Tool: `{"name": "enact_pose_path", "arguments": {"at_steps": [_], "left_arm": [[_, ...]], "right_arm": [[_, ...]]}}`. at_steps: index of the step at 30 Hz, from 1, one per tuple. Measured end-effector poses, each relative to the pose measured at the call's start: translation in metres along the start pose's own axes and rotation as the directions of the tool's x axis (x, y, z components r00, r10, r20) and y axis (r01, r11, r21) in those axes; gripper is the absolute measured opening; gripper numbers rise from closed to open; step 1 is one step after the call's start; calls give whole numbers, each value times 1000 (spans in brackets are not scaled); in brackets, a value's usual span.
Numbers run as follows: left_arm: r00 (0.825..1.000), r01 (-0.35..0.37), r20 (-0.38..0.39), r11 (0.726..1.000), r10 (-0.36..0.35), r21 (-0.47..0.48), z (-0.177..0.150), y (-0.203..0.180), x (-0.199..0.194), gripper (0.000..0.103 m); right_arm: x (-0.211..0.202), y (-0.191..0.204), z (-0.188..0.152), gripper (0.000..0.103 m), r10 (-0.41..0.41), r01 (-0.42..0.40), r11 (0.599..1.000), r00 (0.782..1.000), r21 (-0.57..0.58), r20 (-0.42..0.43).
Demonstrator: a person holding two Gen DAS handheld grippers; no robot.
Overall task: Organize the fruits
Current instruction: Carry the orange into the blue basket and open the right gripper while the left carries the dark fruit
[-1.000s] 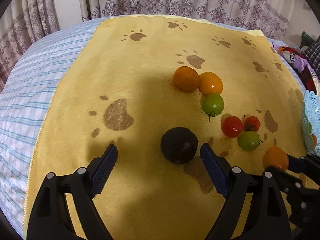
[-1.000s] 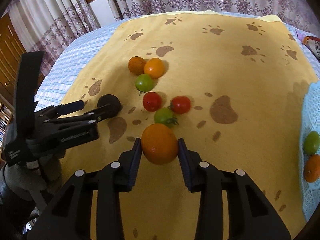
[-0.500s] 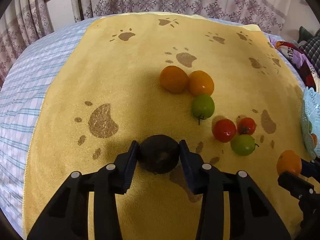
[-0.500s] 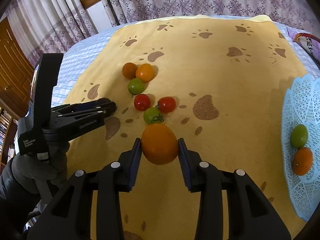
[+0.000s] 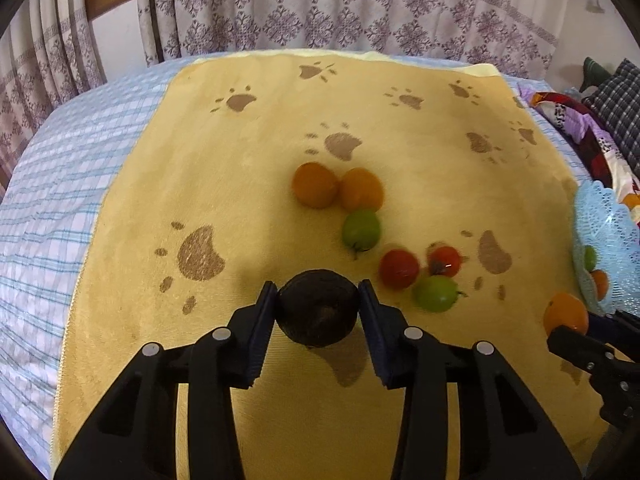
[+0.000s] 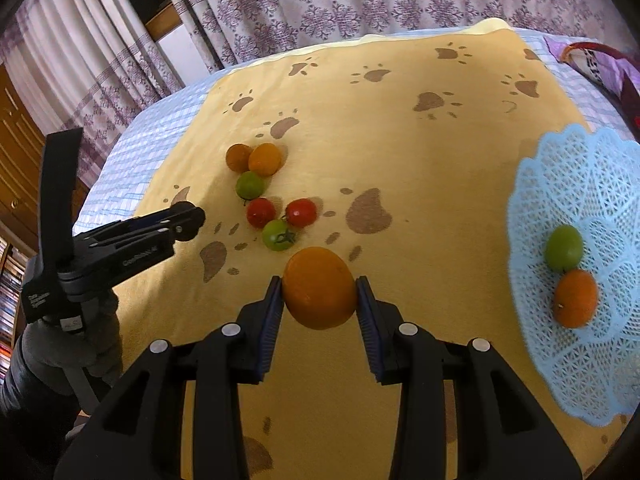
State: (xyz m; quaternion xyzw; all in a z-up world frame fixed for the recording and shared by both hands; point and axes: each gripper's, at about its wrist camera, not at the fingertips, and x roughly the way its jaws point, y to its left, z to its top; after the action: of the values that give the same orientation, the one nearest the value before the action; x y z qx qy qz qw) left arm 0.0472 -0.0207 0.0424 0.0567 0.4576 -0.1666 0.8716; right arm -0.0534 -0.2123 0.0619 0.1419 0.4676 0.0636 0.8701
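Note:
My left gripper [image 5: 318, 304] is shut on a dark round fruit [image 5: 318, 314] and holds it just above the yellow paw-print blanket [image 5: 240, 184]. My right gripper [image 6: 319, 294] is shut on an orange [image 6: 319, 288], left of the pale blue lace basket [image 6: 600, 184]. The basket holds a green fruit [image 6: 565, 248] and an orange fruit [image 6: 576, 298]. Loose on the blanket lie two orange fruits [image 5: 316, 185], two green tomatoes [image 5: 361, 230] and two red tomatoes [image 5: 399, 269]. The left gripper also shows in the right wrist view [image 6: 188, 220].
The blanket lies on a blue checked bedsheet [image 5: 52, 208]. Patterned curtains [image 5: 320, 4] hang behind the bed. Colourful cloth and a checked pillow [image 5: 616, 100] lie at the right edge. A wooden cabinet [image 6: 16, 168] stands at the left.
My left gripper closed on the dark fruit and lifted it slightly. My right gripper has carried the orange to the right, so more of the lace basket shows.

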Motion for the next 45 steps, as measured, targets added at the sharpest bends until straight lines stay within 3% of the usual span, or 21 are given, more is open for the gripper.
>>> {"name": "enact_pose_path", "arguments": {"at_steps": [12, 26, 36, 45], "left_arm": [[998, 47, 38, 995, -50, 84, 9, -49, -27, 42], [992, 118, 18, 973, -124, 199, 7, -119, -33, 42], [982, 183, -3, 936, -190, 300, 3, -177, -35, 42], [971, 234, -39, 906, -235, 353, 1, -214, -31, 42]], "right_arm": [[-44, -45, -4, 38, -50, 45, 997, 996, 66, 72], [-92, -139, -13, 38, -225, 182, 945, 964, 270, 139], [-96, -155, -15, 38, -353, 306, 913, 924, 269, 146], [-98, -171, -17, 38, -380, 322, 891, 915, 321, 137]]}}
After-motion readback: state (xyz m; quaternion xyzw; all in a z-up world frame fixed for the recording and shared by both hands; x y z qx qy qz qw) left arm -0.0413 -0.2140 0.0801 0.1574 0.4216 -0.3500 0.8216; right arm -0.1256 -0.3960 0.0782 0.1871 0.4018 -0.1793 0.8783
